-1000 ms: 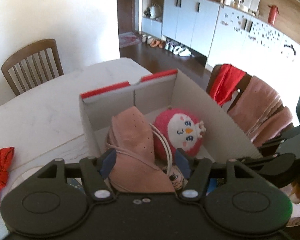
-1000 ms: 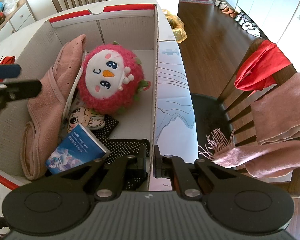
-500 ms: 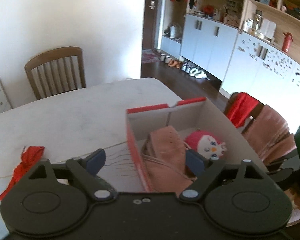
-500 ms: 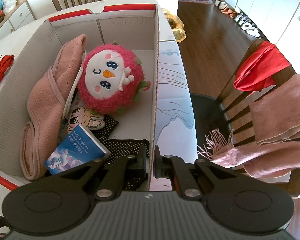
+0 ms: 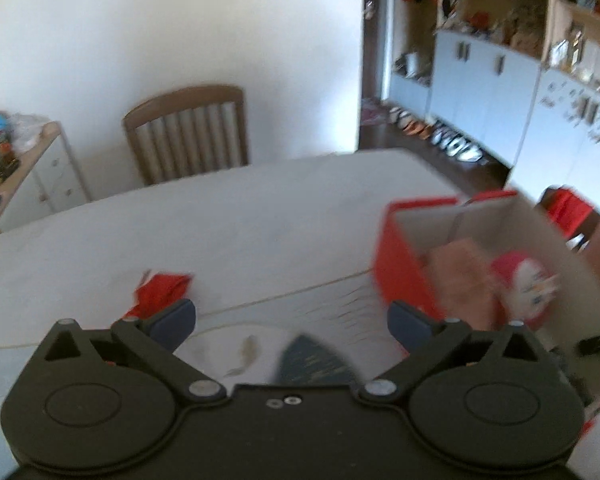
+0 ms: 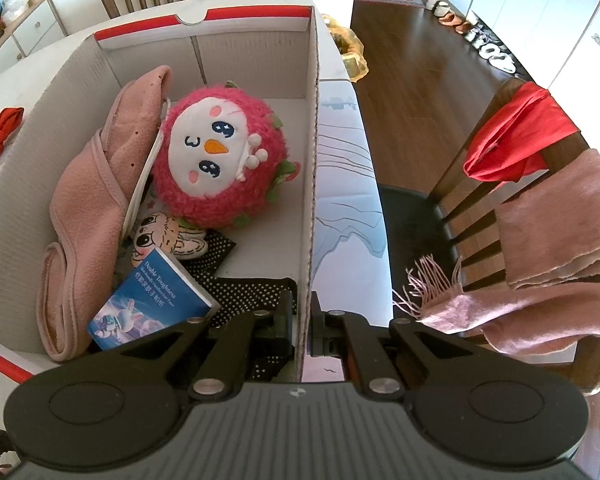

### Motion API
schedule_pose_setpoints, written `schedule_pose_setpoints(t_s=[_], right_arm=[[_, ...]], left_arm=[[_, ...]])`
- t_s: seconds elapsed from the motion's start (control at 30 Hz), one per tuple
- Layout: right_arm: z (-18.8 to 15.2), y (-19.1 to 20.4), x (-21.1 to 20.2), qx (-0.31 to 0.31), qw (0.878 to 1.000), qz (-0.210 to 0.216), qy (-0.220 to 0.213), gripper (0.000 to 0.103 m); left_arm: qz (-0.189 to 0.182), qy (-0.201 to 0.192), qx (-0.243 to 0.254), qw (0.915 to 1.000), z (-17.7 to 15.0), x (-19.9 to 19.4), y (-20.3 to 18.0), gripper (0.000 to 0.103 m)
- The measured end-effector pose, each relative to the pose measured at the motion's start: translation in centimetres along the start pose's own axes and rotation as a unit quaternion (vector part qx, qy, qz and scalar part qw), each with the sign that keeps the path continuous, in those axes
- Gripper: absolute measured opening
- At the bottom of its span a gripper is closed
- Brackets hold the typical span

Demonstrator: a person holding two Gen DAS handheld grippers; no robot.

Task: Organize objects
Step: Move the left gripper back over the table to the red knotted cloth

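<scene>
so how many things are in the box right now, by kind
In the cardboard box, from the right wrist view:
soft toys: 2, the pink plush ball and the small flat cartoon doll
clothing: 2, the pink fleece piece and the black dotted cloth
books or packs: 1, the blue booklet
total: 5

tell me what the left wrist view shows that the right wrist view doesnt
Only the left wrist view: the left gripper, nothing between its opening jaws, and a wide bare stretch of the table.

Only the right wrist view: the right gripper shut on the box wall, a blue booklet, a dotted black cloth, and a pink scarf on a chair.

Both: the box, the pink plush toy, the pink fabric piece, and the red cloth on the table.
</scene>
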State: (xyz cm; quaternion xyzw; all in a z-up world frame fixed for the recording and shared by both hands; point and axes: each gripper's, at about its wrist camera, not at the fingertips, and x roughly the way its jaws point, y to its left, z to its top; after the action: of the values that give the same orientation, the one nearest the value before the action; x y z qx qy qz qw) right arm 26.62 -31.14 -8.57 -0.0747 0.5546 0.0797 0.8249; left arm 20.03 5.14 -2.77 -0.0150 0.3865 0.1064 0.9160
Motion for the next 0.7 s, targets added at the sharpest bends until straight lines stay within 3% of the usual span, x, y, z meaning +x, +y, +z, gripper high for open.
schedule_pose_setpoints(t_s=[0.37,0.53,0.7], right_arm=[[0.2,0.2,-0.1,0.005,1.0,-0.007,0.005,0.006],[0.2,0.3,-0.1,0.006,1.0,-0.01,0.005,0.006],[0.2,0.5,-0.2,0.008,1.0,-0.018,0.005,0.006]], left_arm=[[0.058,0.022,0.022,0.9979,-1.3,4.8,7.4,0.102],[0.083,0.053,0.001,0.9951,-1.9,7.4,10.7,0.102],[0.077,0.066,0.01,0.9948,-2.2,9.0,11.8,0.101]])
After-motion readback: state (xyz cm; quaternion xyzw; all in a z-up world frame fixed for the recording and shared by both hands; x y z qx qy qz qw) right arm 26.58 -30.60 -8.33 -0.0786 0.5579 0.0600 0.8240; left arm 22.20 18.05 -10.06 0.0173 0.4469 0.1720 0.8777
